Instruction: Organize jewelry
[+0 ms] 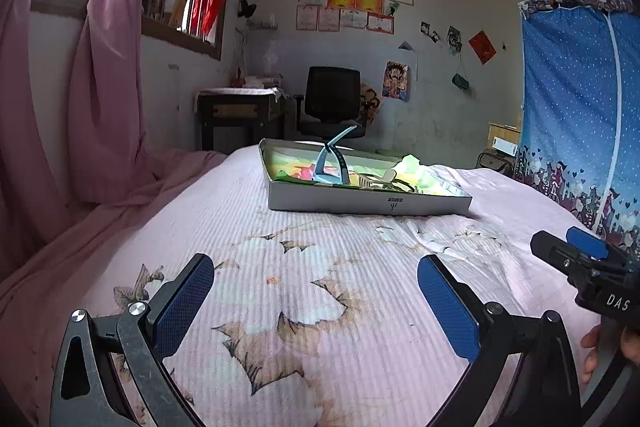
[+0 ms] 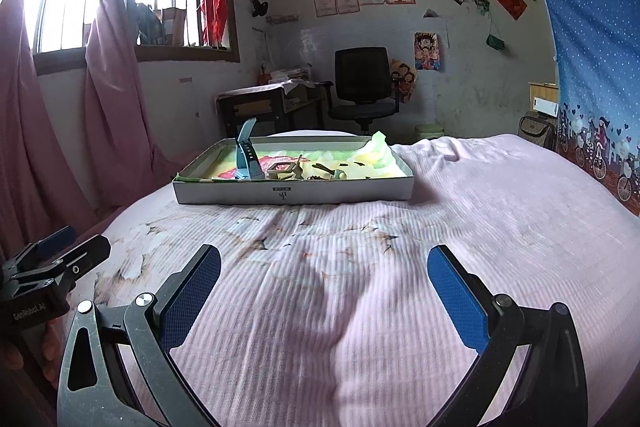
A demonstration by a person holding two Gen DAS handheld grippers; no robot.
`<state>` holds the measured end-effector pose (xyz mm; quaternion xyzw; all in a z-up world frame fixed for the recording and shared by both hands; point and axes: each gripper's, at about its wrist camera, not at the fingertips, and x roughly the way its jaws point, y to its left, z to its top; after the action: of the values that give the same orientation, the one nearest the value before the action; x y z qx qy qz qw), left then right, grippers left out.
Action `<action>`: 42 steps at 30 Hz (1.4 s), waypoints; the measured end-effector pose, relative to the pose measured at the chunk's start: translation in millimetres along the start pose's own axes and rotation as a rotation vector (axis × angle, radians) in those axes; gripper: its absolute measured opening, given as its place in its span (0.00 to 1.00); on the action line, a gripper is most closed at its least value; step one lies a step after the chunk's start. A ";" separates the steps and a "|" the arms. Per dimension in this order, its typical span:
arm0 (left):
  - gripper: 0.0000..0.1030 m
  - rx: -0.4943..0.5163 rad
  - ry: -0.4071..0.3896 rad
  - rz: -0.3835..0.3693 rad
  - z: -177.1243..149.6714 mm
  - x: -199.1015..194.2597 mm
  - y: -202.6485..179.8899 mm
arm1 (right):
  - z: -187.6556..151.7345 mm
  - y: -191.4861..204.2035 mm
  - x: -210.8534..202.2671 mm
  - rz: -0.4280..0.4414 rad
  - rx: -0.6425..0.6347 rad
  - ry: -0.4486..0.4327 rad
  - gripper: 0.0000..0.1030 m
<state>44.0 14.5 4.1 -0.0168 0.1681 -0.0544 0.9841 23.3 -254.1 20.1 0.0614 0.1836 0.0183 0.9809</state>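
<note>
Box (image 2: pixel 296 193) of jewelry lies on the bed (image 2: pixel 460 227), long axis crosswise, a blue watch (image 2: pixel 248 157) standing upright inside; left gripper (image 1: pixel 316 271) and right gripper (image 2: pixel 324 267), both spread empty, hover well short of it.

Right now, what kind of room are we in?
Most likely a lived-in bedroom: the shallow white cardboard box of jewelry sits on a pink floral quilted bed, with pink curtains at a barred window and a black office chair by a dark desk.

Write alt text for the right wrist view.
Open right tongs hover empty over a pink bedspread, facing a shallow white box holding a blue watch and small jewelry. The left tongs show at the left edge.
</note>
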 end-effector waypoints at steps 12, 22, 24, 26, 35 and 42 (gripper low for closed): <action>0.99 0.020 -0.024 -0.004 -2.2 -2.3 -8.0 | 0.1 -3.8 4.0 -0.008 0.016 -0.006 0.99; 0.99 0.016 -0.032 -0.003 -1.3 -3.6 -9.2 | -0.3 -5.3 4.8 -0.019 0.017 0.000 0.99; 0.99 0.016 -0.032 -0.004 -1.1 -3.7 -8.9 | -0.2 -5.6 5.0 -0.017 0.018 -0.001 0.99; 0.99 0.018 -0.033 -0.003 -0.9 -3.9 -9.2 | -0.3 -5.3 5.0 -0.017 0.017 0.001 0.99; 0.99 0.035 -0.039 -0.006 1.1 -6.1 -13.3 | -0.8 -5.5 6.0 -0.017 0.019 0.002 0.99; 0.99 0.035 -0.038 -0.006 0.0 -6.6 -14.2 | -0.9 -5.6 6.3 -0.015 0.019 0.002 0.99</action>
<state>36.3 1.1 7.0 -0.0013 0.1482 -0.0601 0.9871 29.0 -259.1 16.3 0.0694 0.1853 0.0093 0.9802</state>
